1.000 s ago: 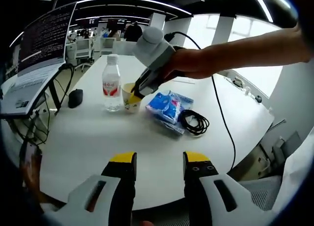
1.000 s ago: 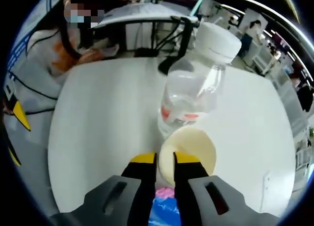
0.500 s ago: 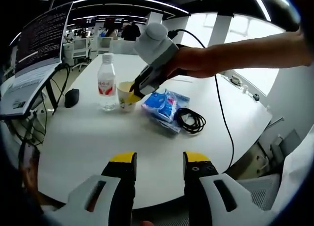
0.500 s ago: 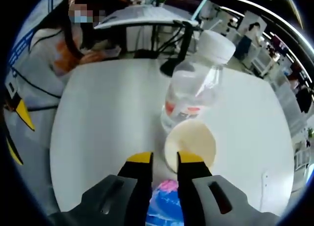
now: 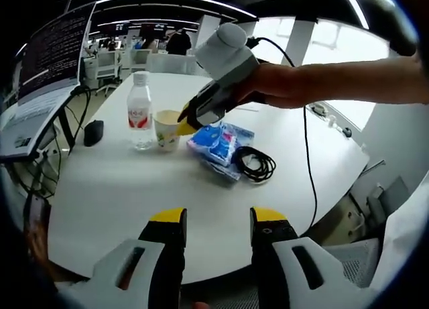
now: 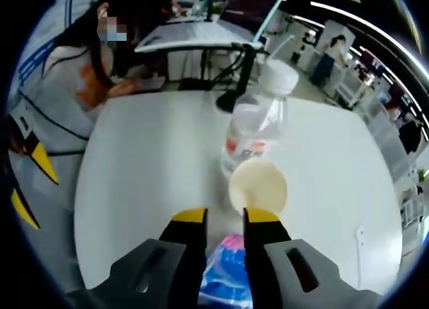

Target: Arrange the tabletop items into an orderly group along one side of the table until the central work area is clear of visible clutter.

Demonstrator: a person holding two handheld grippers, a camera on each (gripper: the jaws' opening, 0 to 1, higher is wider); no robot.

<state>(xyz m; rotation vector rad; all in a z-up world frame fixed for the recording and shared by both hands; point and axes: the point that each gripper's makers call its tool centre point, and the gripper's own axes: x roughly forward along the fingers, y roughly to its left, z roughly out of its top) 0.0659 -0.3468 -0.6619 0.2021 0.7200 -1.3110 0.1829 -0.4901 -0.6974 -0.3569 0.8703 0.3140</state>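
Paper cup (image 6: 258, 186) stands touching the water bottle (image 6: 251, 135); right gripper (image 6: 224, 218) fingers apart, empty; left gripper (image 5: 217, 218) likewise

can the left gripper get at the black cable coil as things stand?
Probably yes. The left gripper is open over bare table, and the black cable coil lies ahead with nothing between; the right gripper is off by the paper cup.

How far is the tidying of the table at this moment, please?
Done: the paper cup stands beside the clear water bottle, with the blue packet and black cable coil close by. In hand: nothing; the right gripper is open above the packet, the left gripper open and idle. Left: the black mouse lies apart.
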